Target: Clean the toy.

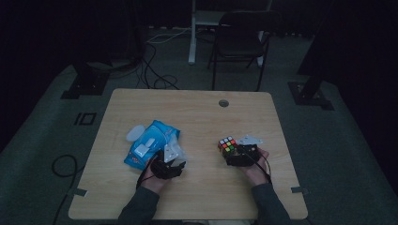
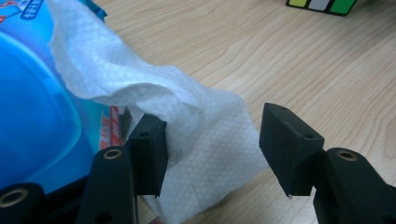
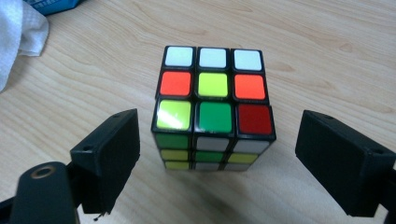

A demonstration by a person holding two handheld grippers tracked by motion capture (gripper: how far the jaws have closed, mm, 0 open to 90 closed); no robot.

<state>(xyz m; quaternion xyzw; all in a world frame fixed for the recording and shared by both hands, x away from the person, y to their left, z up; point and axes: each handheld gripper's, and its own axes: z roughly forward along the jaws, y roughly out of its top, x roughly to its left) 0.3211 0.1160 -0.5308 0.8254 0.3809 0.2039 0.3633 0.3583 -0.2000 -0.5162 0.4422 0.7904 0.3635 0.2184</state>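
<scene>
A scrambled colour cube (image 1: 227,144) (image 3: 215,88) stands on the wooden table (image 1: 197,108). My right gripper (image 1: 238,151) (image 3: 217,158) is open around it, with a gap between each jaw and the cube's sides. To the left lies a blue pack of wet wipes (image 1: 151,140) (image 2: 37,116) with a white wipe (image 1: 172,151) (image 2: 201,126) drawn out of it. My left gripper (image 1: 171,160) (image 2: 215,144) is open at the wipe's loose end. The sheet lies between the jaws and against the left one; the right jaw stands apart from it.
A round white lid (image 1: 135,132) sits at the pack's far left corner. A cable hole (image 1: 224,103) is in the table's far side. Beyond the table stand a black chair (image 1: 241,37) and floor cables (image 1: 155,75). The cube's edge (image 2: 322,5) and the wipe (image 3: 18,32) appear across views.
</scene>
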